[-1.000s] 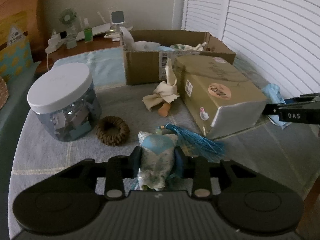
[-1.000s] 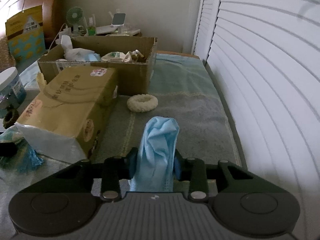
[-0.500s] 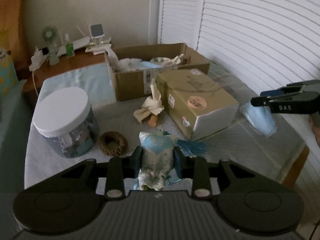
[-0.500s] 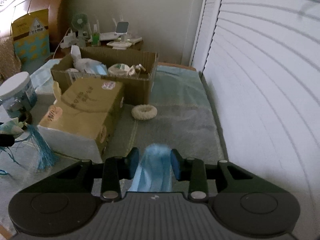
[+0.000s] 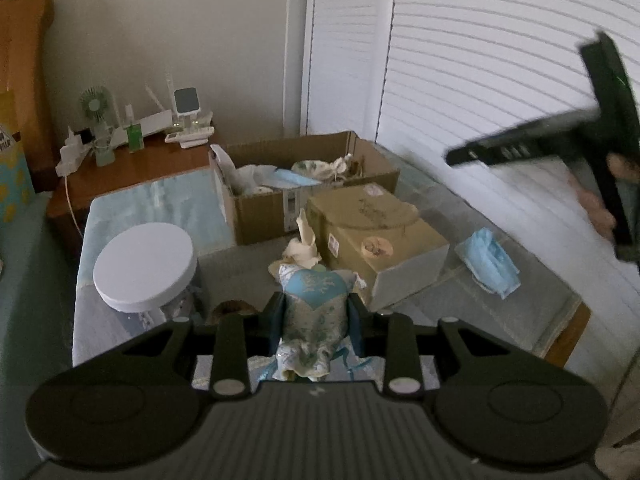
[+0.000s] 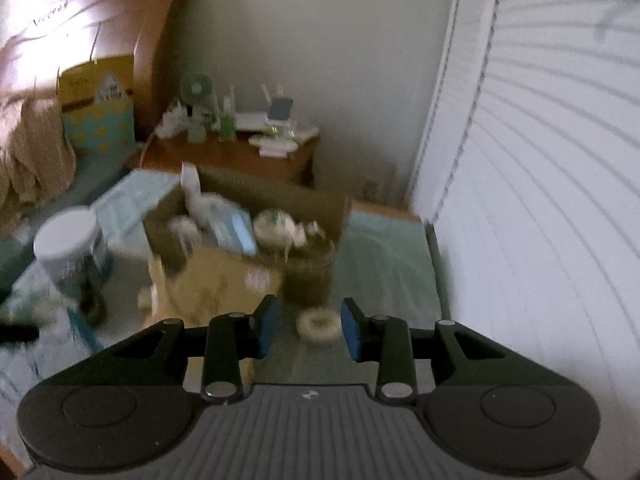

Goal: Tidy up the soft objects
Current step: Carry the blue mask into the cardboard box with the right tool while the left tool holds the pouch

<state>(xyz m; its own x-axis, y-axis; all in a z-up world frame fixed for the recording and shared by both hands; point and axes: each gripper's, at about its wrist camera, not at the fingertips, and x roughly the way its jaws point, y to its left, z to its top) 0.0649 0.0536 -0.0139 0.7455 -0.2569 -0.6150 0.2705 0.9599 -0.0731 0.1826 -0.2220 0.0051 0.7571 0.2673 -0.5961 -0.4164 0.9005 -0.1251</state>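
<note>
My left gripper (image 5: 314, 316) is shut on a blue and cream embroidered sachet (image 5: 312, 308) with a blue tassel, held high above the table. My right gripper (image 6: 307, 326) is open and empty, raised high; it also shows at the upper right of the left wrist view (image 5: 520, 148). The blue face mask (image 5: 490, 262) lies on the table right of the closed tan box (image 5: 376, 236). An open cardboard box (image 5: 308, 184) behind it holds several soft items. A white knit ring (image 6: 318, 326) lies on the table below my right gripper.
A jar with a white lid (image 5: 144, 266) stands at the left, a brown ring (image 5: 230, 306) beside it. A cream bow (image 5: 302, 246) lies by the tan box. A wooden nightstand (image 5: 132, 164) with a small fan stands behind. White shutters (image 6: 540, 200) line the right.
My right gripper opened and let go of the blue mask, which now lies on the table, then rose. My left gripper lifted the sachet higher.
</note>
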